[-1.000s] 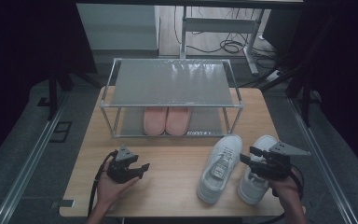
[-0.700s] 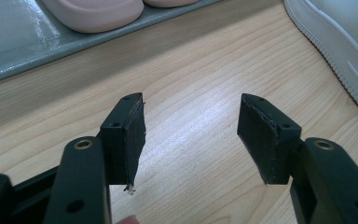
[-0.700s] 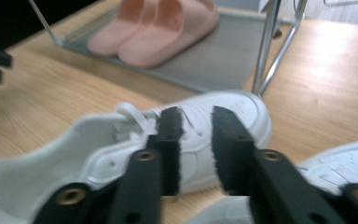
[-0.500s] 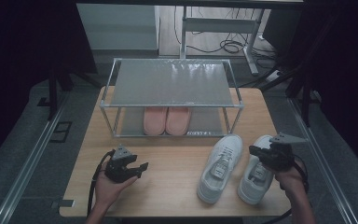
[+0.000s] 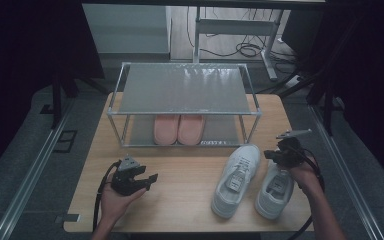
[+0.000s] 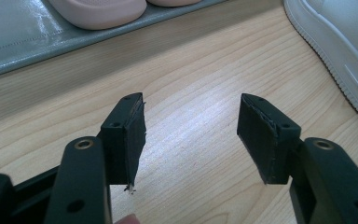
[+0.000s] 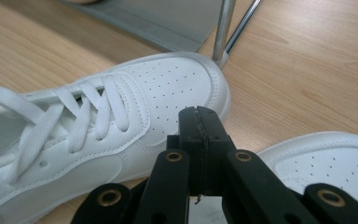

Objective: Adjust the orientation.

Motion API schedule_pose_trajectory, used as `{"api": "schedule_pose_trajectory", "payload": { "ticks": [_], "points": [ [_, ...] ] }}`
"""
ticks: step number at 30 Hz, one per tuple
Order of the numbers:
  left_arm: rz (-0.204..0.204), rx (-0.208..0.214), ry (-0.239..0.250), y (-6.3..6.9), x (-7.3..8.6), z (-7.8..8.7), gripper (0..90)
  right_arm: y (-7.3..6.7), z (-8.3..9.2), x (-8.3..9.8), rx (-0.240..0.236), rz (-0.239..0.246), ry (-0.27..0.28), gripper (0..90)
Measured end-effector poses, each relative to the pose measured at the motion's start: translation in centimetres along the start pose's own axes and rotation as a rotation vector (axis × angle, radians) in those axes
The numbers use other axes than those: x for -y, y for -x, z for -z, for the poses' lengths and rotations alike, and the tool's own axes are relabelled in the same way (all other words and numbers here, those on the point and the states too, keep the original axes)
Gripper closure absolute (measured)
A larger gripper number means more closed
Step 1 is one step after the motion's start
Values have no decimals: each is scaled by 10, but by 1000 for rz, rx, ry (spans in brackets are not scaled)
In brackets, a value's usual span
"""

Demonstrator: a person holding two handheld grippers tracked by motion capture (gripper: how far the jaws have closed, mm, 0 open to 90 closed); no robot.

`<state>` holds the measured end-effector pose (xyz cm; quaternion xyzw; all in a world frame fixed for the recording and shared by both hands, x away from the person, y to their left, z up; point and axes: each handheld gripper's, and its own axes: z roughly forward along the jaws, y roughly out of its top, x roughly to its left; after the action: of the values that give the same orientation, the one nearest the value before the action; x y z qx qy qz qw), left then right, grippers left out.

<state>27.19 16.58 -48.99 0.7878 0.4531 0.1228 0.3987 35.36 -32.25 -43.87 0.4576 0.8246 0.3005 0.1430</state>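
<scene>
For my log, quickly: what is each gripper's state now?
Left gripper: open, holding nothing.
Right gripper: closed, holding nothing, above the white sneakers.

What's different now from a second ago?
The right claw has moved away from the person, from the right sneaker's middle to above its toe, shut and holding nothing. The left claw stays open over the table; sneakers and pink slippers haven't moved.

wooden table (image 5: 190, 175): shoe rack (image 5: 182, 90) at 12 o'clock, two white sneakers (image 5: 236, 180) at 4 o'clock.
</scene>
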Motion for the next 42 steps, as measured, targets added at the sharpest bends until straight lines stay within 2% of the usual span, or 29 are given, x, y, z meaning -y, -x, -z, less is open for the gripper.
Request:
{"api": "schedule_pose_trajectory", "payload": {
  "ticks": [7, 11, 15, 21, 33, 42],
  "points": [
    [2, 5, 0, 1, 0, 0, 415, -2, -9, -14, 13, 25, -71, 897],
    [4, 6, 0, 0, 0, 0, 415, 2, -16, -22, 29, 31, -120, 896],
    [7, 5, -3, -1, 1, -1, 415, 6, -22, -25, 40, 35, -146, 896],
    [9, 5, -3, -1, 1, -1, 415, 12, -37, -29, 57, 69, -198, 897],
    [9, 3, -9, -1, 2, -3, 415, 15, -54, -28, 76, 92, -256, 898],
    [5, 6, -14, 0, 2, -5, 415, 12, -55, -31, 95, 118, -279, 900]
  ]
}}
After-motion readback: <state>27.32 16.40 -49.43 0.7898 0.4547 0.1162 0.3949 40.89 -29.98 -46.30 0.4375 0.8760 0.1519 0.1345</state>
